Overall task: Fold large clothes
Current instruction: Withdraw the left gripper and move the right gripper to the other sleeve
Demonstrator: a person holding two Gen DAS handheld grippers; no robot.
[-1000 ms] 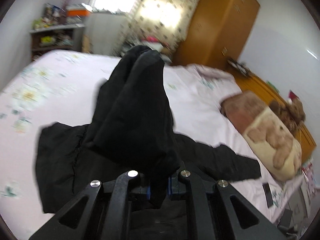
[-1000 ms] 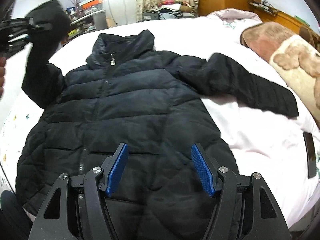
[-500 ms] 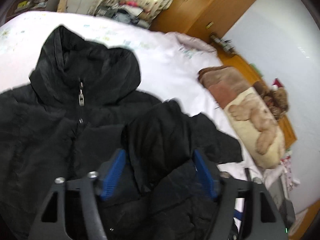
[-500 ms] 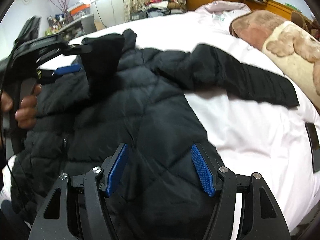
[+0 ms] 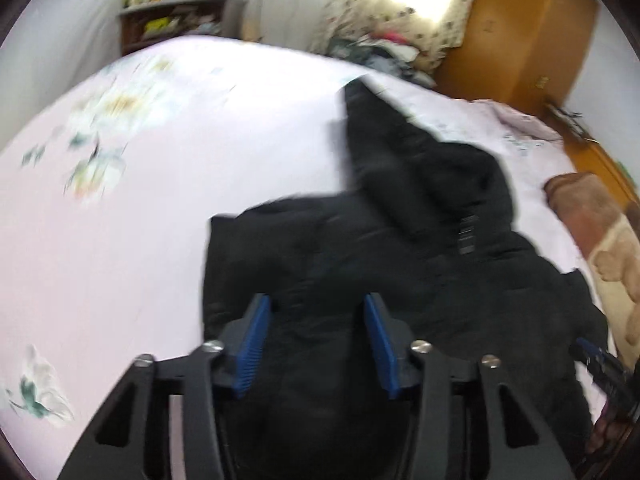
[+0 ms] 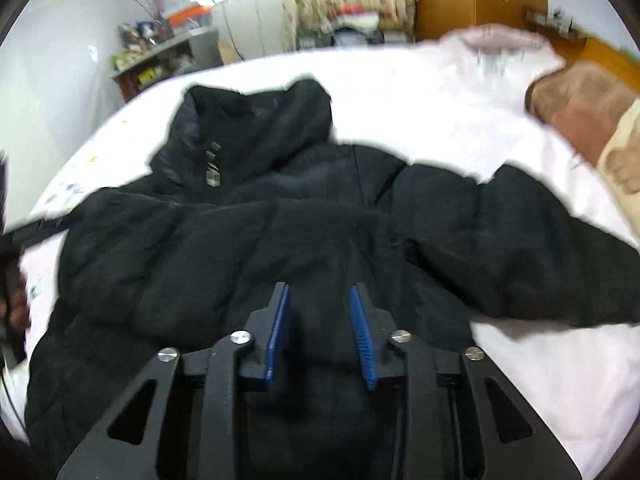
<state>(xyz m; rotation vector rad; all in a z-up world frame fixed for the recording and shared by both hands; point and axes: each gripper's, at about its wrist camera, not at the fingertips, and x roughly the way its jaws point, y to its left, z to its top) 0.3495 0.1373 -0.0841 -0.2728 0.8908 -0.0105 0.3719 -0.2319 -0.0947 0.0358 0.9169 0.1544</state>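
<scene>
Now, jacket: the black quilted puffer jacket (image 6: 224, 248) lies front-up, zipped, spread across the bed, collar toward the far side.
Bed: the pale pink floral bedsheet (image 5: 120, 208) carries the jacket; bare sheet shows on both sides of it.
Sleeves: one black padded sleeve (image 6: 532, 248) stretches out flat toward the pillow side; the other lies folded in over the chest, dark on dark and blurred.
Left gripper (image 5: 316, 344): it hangs over the jacket's side near the folded sleeve, blue-padded jaws part-way apart and just closing in; black fabric shows between the pads, and I cannot tell if they press it.
Right gripper (image 6: 320, 332): low over the jacket's middle, jaws narrowed and just closing; black padding sits in the gap, pads not clearly biting yet.
Pillow: the brown-and-cream bear-print pillow (image 6: 592, 120) lies at the bed's edge, apart from the outstretched sleeve.
Background: an orange wooden wardrobe (image 5: 520, 36) stands beyond the bed.
</scene>
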